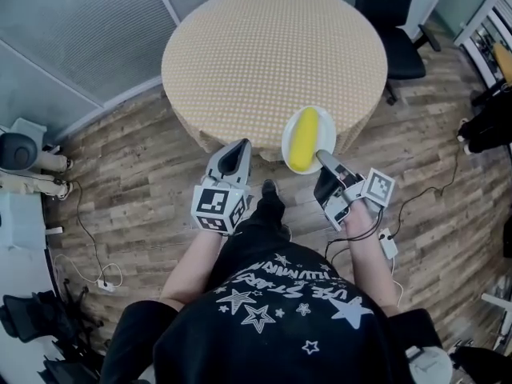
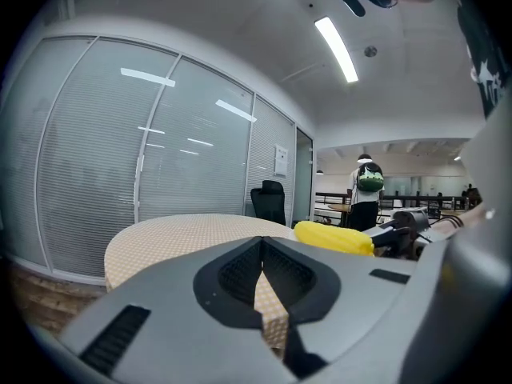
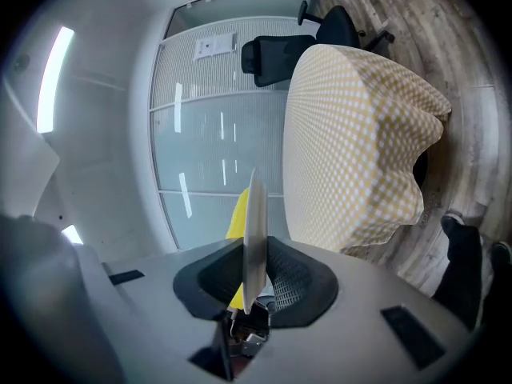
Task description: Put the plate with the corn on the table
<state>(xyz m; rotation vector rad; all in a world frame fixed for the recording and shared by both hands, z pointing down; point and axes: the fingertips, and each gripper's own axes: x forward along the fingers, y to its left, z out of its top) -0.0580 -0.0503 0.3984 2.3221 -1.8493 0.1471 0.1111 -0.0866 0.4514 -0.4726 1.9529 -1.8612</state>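
The wooden floor (image 1: pixel 136 174) spreads beneath you, with a glass partition (image 1: pixel 72 30) running along its far left. Ahead of you stands the round surface (image 1: pixel 264 46), draped in a yellow checked cloth (image 1: pixel 192 122) that hangs over its edge. A black office chair (image 1: pixel 396 34) sits behind it on the right, close to the rim. In the left gripper view, a person with a green backpack (image 2: pixel 368 184) stands far off across the room.

Your left claw (image 1: pixel 237 149) points at the near edge of the surface, just short of the hanging cloth. Its jaws are pressed together tip to tip, with nothing between them. Your right claw (image 1: pixel 322 158) is level with it and well apart from it, pinching the near rim of the white plate (image 1: pixel 327 129). The right gripper view shows that rim edge-on, squeezed between the two pads.

You hold the plate roughly level at the near right edge of the surface. From your head camera, part of it overlaps the cloth and part lies over the floor. In the right gripper view the plate is clear of the cloth, not touching it. The yellow corn (image 1: pixel 304 138) lies lengthwise on the plate, pointing from the claw toward the surface, and covers most of the plate's middle.
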